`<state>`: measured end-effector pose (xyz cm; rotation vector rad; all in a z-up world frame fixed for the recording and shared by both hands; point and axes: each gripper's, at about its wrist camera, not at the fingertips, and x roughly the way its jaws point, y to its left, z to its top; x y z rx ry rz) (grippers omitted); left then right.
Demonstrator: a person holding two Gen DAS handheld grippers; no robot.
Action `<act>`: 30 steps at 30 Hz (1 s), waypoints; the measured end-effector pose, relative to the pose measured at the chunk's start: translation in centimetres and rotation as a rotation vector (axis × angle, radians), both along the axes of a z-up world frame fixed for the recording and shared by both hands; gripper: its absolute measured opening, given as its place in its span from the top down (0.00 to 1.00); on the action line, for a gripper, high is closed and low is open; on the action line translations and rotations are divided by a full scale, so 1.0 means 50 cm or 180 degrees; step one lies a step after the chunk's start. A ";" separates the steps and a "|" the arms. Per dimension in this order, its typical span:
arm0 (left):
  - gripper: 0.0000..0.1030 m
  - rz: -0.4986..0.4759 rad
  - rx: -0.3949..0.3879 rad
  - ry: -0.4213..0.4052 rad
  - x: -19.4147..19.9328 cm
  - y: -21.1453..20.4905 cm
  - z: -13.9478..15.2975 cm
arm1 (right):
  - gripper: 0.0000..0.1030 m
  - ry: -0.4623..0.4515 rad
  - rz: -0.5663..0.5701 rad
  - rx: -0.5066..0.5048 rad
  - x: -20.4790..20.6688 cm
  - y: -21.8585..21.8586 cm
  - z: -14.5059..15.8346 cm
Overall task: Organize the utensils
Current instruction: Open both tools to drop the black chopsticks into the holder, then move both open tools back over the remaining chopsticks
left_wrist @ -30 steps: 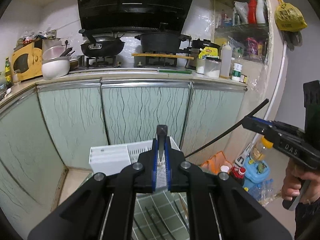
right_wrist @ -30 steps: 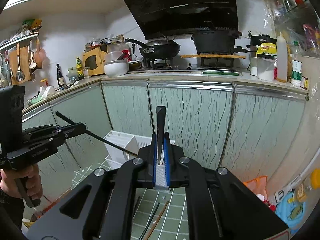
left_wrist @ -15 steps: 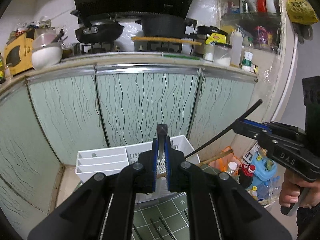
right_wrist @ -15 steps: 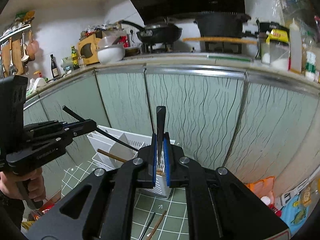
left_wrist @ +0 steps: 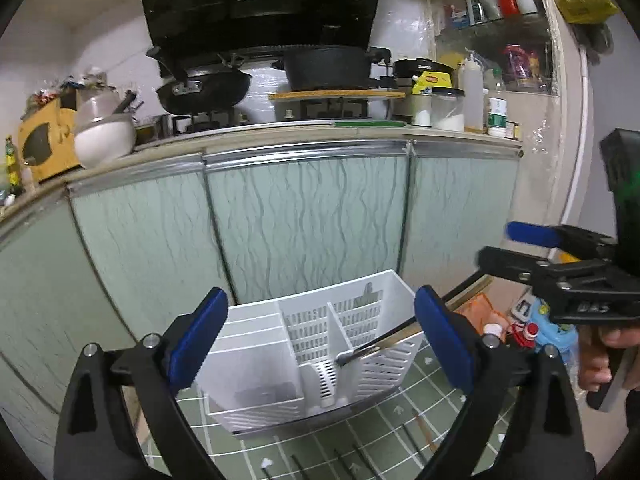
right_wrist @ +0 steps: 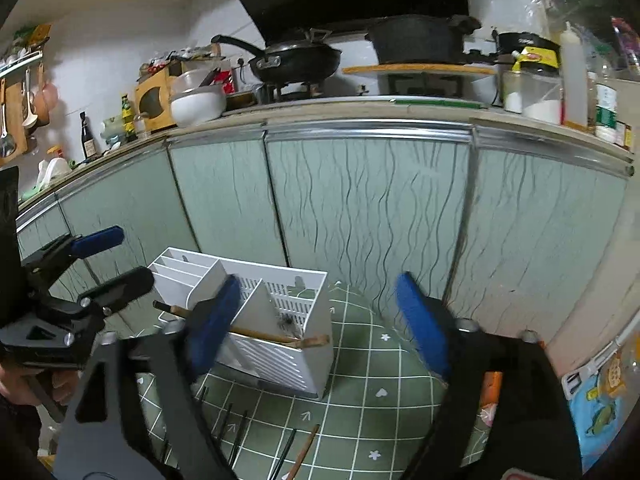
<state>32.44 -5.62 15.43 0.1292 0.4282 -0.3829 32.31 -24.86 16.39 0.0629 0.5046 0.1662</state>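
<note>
Above the white caddy [left_wrist: 320, 344], both the left gripper [left_wrist: 320, 340] and right gripper [right_wrist: 316, 320] are opening, empty. Next comes lowering to pinch a chopstick [right_wrist: 304, 452] off the green mat [right_wrist: 380, 380].

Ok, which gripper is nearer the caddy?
Left, slightly. Left gripper faces the caddy head-on, framed between its opening jaws; right gripper sits off its right end, jaws opening too.

A home kitchen: wok [left_wrist: 204, 90] on stove, range hood [left_wrist: 260, 0], green cabinet doors [left_wrist: 308, 216].
</note>
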 end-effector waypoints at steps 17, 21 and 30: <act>0.05 0.0100 -0.0085 -0.0017 -0.149 0.064 0.032 | 0.08 -0.0027 -0.0083 -0.0092 -0.175 -0.003 0.010; 0.05 0.0196 -0.0031 -0.0096 -0.202 0.072 0.029 | 0.08 -0.0008 0.0008 -0.0118 -0.214 0.000 -0.001; 0.05 0.0269 0.0060 -0.0101 -0.275 0.079 -0.002 | 0.08 -0.0089 0.0092 -0.0159 -0.289 0.018 -0.038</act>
